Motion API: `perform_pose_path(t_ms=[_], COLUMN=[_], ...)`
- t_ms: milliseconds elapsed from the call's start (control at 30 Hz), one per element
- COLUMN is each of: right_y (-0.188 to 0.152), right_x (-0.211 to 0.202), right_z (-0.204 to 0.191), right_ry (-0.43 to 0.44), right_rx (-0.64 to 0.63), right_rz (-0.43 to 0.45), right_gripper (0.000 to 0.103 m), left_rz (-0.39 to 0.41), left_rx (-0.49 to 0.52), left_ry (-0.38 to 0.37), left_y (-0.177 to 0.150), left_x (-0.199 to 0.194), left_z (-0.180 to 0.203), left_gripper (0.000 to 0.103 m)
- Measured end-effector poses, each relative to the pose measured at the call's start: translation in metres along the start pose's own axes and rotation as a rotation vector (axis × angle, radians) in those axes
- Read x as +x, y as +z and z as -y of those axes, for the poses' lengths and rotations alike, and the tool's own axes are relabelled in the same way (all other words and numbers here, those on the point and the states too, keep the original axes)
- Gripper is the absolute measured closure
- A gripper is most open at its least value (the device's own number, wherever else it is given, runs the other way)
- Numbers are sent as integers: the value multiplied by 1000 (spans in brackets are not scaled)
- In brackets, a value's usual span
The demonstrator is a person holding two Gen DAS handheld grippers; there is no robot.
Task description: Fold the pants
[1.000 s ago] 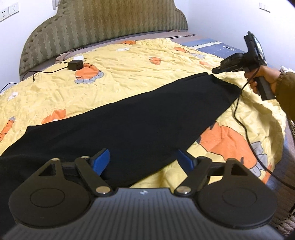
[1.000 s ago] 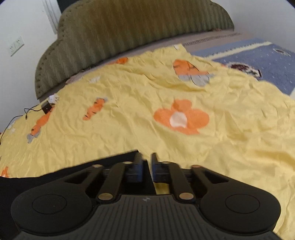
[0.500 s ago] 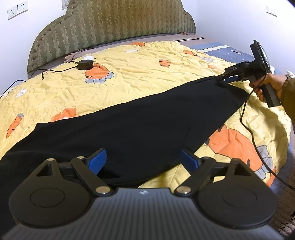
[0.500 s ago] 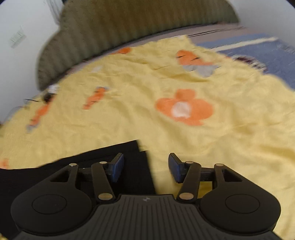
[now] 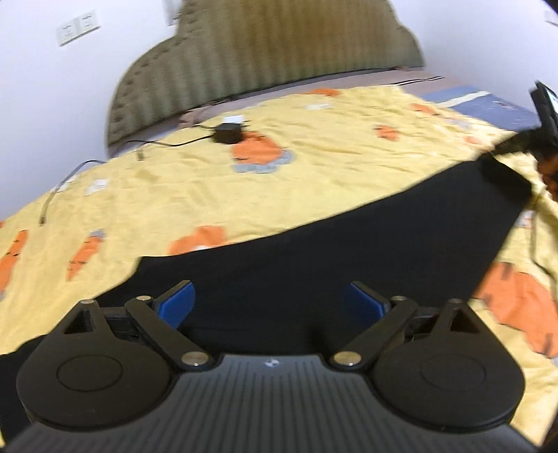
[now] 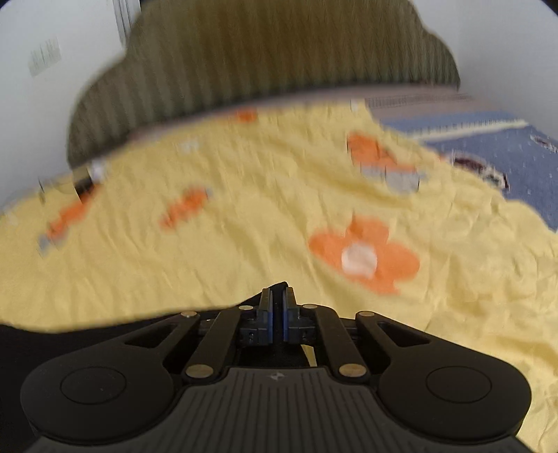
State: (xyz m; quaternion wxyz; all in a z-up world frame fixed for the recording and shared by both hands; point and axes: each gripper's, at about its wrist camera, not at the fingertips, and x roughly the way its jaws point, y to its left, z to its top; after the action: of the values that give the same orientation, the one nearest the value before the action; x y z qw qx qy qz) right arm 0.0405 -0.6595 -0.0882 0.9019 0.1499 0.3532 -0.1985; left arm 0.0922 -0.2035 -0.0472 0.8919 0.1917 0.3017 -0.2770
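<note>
Through the left wrist camera we see our left gripper (image 5: 270,301) spread wide, its blue pads (image 5: 176,302) well apart with nothing between them, poised over the near part of the black pants (image 5: 314,261). The pants lie flat in a long dark band across the yellow bedspread (image 5: 314,167), running from the lower left, under our gripper, up to the far right. At that far right end the cloth comes to a corner, and there we can just make out our right gripper (image 5: 516,144) at the frame edge, meeting the fabric; the view is too blurred and cropped to show its fingers. On the bedspread, well beyond the pants, sits a small black power adapter (image 5: 227,133) with a cable (image 5: 167,143) trailing toward the left. A green padded headboard (image 5: 265,59) stands behind the bed, against a white wall with outlets (image 5: 78,28).

Through the right wrist camera, which is heavily blurred, we see our right gripper (image 6: 278,315) closed narrow, the two fingers nearly touching, with a pointed tip of black pants (image 6: 280,287) fabric pinched between them and poking out just past the fingertips. The rest of the pants spreads away to the lower left of the frame. Ahead lies the yellow bedspread (image 6: 244,216) with its orange flower print (image 6: 364,256), a blue sheet (image 6: 505,153) at the right, and the headboard (image 6: 272,52) beyond.
</note>
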Motion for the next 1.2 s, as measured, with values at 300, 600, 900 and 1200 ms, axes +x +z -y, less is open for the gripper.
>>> perform_pose_path(t_ms=[300, 600, 900, 1200], right_y=[14, -14, -18, -22], right_x=[-49, 8, 66, 69], right_z=[-102, -352, -443, -466], right_ry=[91, 765, 825, 760], right_rx=[-134, -449, -566, -598], right_rz=[191, -54, -227, -160], right_gripper=[75, 75, 69, 101], left_rz=[-24, -59, -158, -160], left_rx=[-64, -108, -159, -225], left_ry=[108, 269, 356, 350], left_y=[-24, -65, -115, -131], left_x=[-8, -31, -45, -44], left_z=[-59, -135, -191, -201], left_gripper=[8, 6, 4, 0])
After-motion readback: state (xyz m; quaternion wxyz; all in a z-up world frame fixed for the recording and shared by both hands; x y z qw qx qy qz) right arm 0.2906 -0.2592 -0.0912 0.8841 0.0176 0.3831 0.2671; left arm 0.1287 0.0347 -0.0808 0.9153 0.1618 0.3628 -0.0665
